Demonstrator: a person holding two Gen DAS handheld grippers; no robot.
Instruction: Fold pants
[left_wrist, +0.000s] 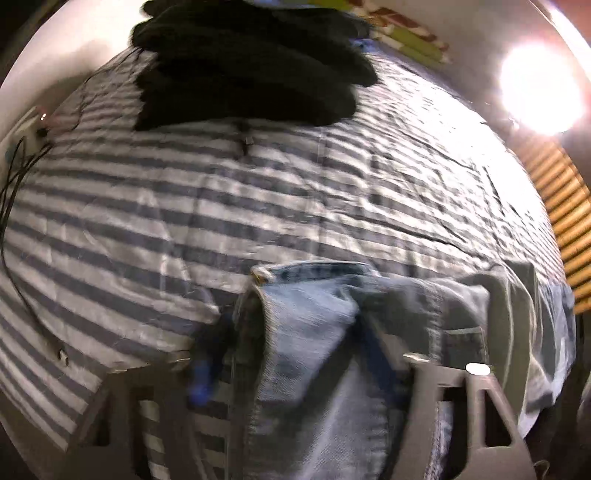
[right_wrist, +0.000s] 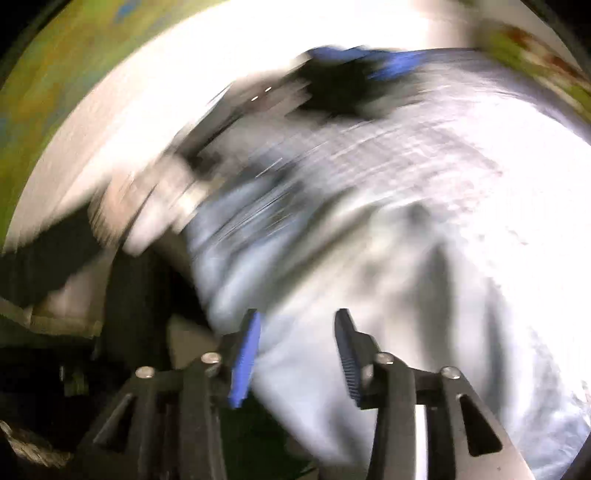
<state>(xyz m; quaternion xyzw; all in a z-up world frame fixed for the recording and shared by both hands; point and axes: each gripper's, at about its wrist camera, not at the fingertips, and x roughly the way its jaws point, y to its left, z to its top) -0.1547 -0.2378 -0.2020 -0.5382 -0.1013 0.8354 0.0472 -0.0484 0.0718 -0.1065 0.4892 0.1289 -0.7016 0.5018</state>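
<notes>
Light blue jeans (left_wrist: 424, 306) lie bunched on the striped bed cover (left_wrist: 258, 206), low in the left wrist view, with the buttoned waistband end toward the middle. My left gripper (left_wrist: 291, 332) stands open astride that end. Denim lies between its jaws, and a strip of cover shows between the left pad (left_wrist: 207, 354) and the cloth. The right wrist view is heavily blurred. There my right gripper (right_wrist: 297, 314) is open over pale denim (right_wrist: 332, 240), and nothing is pinched between its blue pad (right_wrist: 245, 354) and its dark one.
A pile of folded black clothes (left_wrist: 243, 66) sits at the far end of the bed. Cables (left_wrist: 22, 173) trail along the left edge by the wall. A bright lamp (left_wrist: 539, 88) and a slatted wooden surface (left_wrist: 565, 206) are on the right.
</notes>
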